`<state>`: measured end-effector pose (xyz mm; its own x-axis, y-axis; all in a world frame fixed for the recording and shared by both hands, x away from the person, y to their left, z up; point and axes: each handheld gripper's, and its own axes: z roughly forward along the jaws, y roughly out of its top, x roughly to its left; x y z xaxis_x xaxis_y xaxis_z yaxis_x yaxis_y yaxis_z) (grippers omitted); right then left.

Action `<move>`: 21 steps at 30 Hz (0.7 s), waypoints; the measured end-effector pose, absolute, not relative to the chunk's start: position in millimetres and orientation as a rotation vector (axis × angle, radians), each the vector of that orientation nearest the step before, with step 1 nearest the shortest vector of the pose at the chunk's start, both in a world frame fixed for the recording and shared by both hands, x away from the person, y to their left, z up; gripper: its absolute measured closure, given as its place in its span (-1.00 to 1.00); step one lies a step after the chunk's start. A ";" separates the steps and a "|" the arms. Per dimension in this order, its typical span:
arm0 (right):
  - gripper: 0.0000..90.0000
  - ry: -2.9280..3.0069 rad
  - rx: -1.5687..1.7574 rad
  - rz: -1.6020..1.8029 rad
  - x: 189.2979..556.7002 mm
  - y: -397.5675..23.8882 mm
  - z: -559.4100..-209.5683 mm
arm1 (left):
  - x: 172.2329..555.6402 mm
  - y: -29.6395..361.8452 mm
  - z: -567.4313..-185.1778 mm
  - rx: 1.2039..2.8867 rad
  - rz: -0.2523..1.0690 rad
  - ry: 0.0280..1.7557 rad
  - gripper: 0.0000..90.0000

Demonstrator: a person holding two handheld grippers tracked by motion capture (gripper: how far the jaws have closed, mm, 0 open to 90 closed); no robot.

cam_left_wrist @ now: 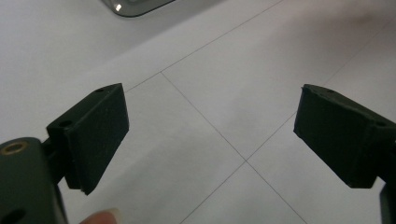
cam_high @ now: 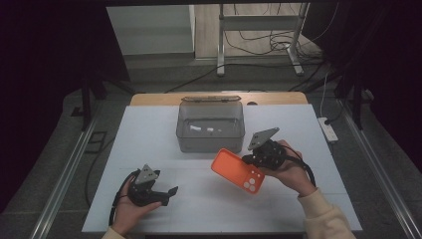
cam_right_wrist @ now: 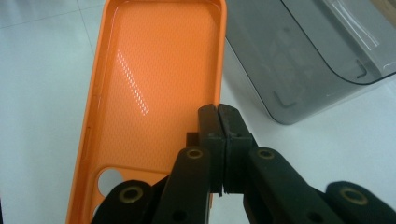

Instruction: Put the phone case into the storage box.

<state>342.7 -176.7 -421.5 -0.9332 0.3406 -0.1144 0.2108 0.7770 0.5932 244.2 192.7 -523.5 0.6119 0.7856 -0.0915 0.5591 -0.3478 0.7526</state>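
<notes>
The right gripper (cam_right_wrist: 219, 116), clamped on the orange phone case (cam_high: 238, 171), likely lifts it toward the grey bin (cam_high: 210, 127); the left gripper (cam_left_wrist: 212, 135), jaws apart, waits idle.

In the high view the white counter (cam_high: 164, 139) is glowing under light from above while the room around it is sinking into near-black at both sides; the picture is looking soft and slightly grainy. A pale glare is lying along the far rim of the grey bin (cam_high: 210, 127). In the left gripper view the left claw (cam_left_wrist: 210, 135) is sitting dark and a little blurred, with soft, faint shadows spreading on the counter. In the right gripper view a streak of white highlight is shining on the orange phone case (cam_right_wrist: 154, 84), and the right claw (cam_right_wrist: 218, 135) is appearing dim and out of focus.
</notes>
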 end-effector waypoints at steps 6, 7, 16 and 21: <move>0.98 2.755 0.422 0.883 342.0 -174.0 -422.2 | 244.5 192.8 -523.5 2.048 0.363 1.059 -0.78; 0.98 2.759 0.422 0.882 341.4 -173.3 -422.2 | 244.5 192.7 -523.5 2.048 0.363 1.058 -0.78; 0.98 2.754 0.417 0.889 338.3 -169.6 -421.3 | 244.3 192.5 -522.9 2.044 0.360 1.056 -0.78; 0.98 2.758 0.421 0.880 338.6 -168.9 -422.7 | 244.5 192.9 -522.5 2.041 0.357 1.056 -0.78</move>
